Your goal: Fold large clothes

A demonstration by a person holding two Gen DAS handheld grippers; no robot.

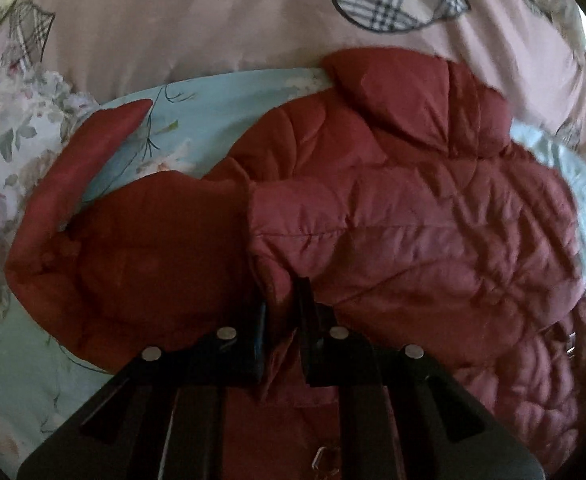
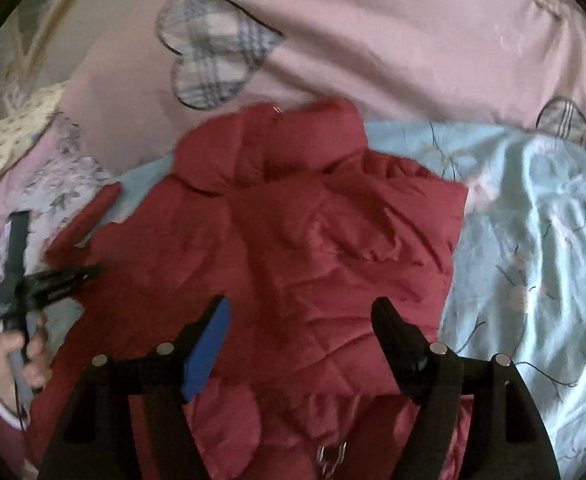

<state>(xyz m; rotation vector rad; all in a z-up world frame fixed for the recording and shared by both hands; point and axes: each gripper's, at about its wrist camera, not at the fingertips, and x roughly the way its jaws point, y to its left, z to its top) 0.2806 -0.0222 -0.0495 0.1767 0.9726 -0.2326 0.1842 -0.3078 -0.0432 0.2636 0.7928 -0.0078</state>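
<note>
Red quilted jacket lies spread on the bed sheet, collar at the far side. Left tongs clenched on a jacket fold at its near edge. Right tongs released, over the jacket.

One red quilted jacket is lying ahead of the jaws. Two grippers are showing: the left gripper and the right gripper. Beyond them, one pink duvet is showing three plaid hearts, and one pale blue floral sheet is lying underneath.
</note>
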